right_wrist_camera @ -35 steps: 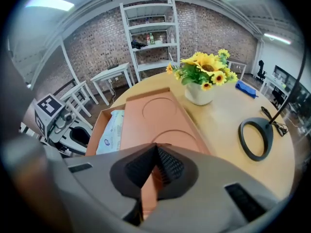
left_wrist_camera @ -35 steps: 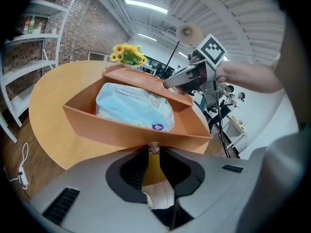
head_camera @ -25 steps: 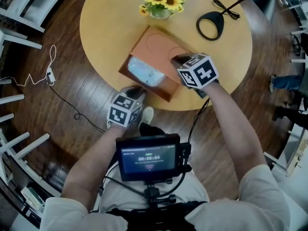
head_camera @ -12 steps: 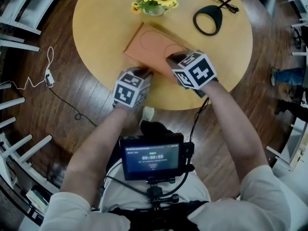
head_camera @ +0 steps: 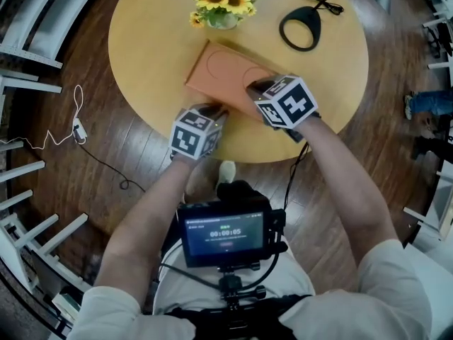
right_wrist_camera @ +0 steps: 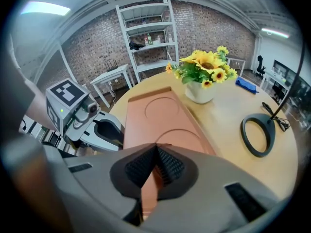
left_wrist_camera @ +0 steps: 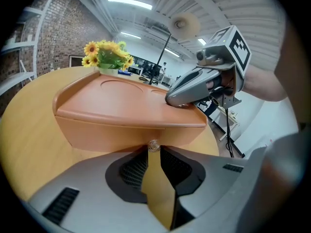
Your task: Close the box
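An orange-brown box [head_camera: 225,71] lies with its lid down on the round yellow table [head_camera: 152,41]. My left gripper [head_camera: 212,109] is at the box's near front edge. In the left gripper view its jaws [left_wrist_camera: 153,149] are opening by a narrow gap, and a small clear knob [left_wrist_camera: 153,144] sits right at their tips against the box front [left_wrist_camera: 116,132]. My right gripper [head_camera: 256,88] is shut and rests tip-down on the lid's near right corner; the lid [right_wrist_camera: 158,111] shows just under its jaws [right_wrist_camera: 156,147]. Each gripper also shows in the other's view: right [left_wrist_camera: 171,101], left [right_wrist_camera: 108,130].
A vase of sunflowers [head_camera: 221,0] stands behind the box. A black ring-shaped stand with a cable [head_camera: 300,31] lies at the back right. The table's front edge is just below my grippers. White shelving and a floor cable [head_camera: 74,127] lie left.
The lid stood raised over the box's contents a second ago and now lies flat. My left gripper moved up from below the table edge to the box front.
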The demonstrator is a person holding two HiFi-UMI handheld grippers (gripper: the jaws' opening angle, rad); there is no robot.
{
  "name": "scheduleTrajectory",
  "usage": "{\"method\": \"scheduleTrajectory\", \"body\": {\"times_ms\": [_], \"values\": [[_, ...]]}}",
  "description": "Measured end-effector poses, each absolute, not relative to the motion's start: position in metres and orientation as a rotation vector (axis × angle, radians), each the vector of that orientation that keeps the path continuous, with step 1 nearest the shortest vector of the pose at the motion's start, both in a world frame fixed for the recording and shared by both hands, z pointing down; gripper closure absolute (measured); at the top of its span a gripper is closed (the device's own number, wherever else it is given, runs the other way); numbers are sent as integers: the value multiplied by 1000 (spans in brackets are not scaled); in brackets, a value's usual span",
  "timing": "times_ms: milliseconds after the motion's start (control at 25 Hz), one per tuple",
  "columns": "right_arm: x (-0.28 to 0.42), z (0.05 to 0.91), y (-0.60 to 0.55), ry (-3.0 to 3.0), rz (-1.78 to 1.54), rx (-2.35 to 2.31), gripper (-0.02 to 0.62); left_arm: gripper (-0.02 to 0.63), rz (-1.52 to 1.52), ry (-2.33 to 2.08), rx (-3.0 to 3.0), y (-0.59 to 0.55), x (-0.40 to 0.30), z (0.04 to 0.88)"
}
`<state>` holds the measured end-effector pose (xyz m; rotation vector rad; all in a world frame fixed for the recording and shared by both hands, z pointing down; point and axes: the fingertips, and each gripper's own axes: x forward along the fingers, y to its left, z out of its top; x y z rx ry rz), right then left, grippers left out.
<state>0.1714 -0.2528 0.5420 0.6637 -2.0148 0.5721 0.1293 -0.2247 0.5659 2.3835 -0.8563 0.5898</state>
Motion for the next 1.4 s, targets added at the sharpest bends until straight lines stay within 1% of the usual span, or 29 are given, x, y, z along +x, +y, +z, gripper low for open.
{"method": "scheduleTrajectory", "body": {"times_ms": [160,280,400,480,720,840,1120,1400], "values": [[173,512,-251,-2102,514,893,594,523,636,-787,2441,-211,115,553],[174,491,-226,-2143,577,1112,594,523,639,-759,2471,-195,87,537],[179,492,-178,-2097,671,1301,590,523,647,-743,2485,-178,54,521],[177,500,-141,-2040,719,1393,548,523,657,-738,2492,-165,29,510],[146,512,-34,-1918,901,1646,548,523,732,-668,2558,-118,-36,495],[128,514,15,-1865,961,1750,548,523,740,-595,2581,-90,-56,494],[110,514,82,-1777,986,1830,549,523,716,-517,2584,-58,-81,487],[99,508,102,-1779,962,1816,549,523,724,-558,2580,-47,-100,490]]}}
